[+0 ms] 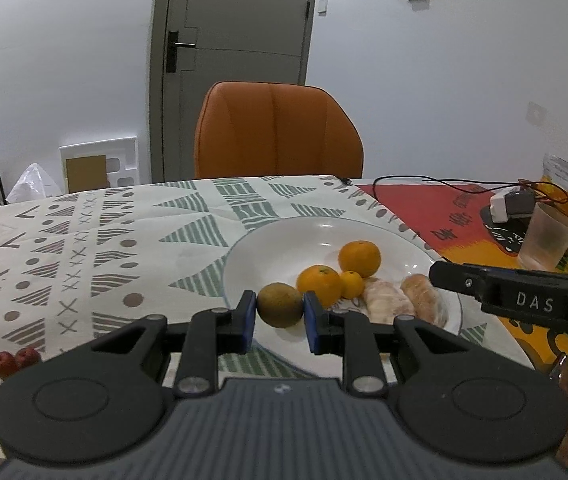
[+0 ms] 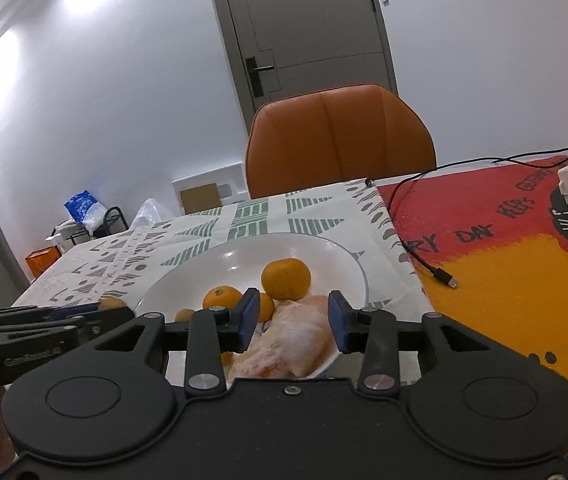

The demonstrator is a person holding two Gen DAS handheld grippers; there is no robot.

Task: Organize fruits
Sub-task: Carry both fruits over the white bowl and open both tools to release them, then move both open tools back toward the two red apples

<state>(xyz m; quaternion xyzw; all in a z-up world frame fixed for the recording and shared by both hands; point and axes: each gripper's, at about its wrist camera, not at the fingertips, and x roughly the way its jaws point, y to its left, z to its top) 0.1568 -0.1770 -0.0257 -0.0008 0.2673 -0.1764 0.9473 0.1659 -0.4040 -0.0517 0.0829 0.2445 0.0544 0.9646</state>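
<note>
Orange chair (image 1: 279, 130), grey door (image 1: 233, 20), white walls.

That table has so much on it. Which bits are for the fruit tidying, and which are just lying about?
For the job:
plate
kiwi
oranges
peeled segments
red dates
left gripper
right gripper

Lying about:
cup
cable
charger
chair

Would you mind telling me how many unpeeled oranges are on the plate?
3: a large one at the back, a medium one in front-left of it, and a small one between them. More may be hidden behind the grippers.
</note>
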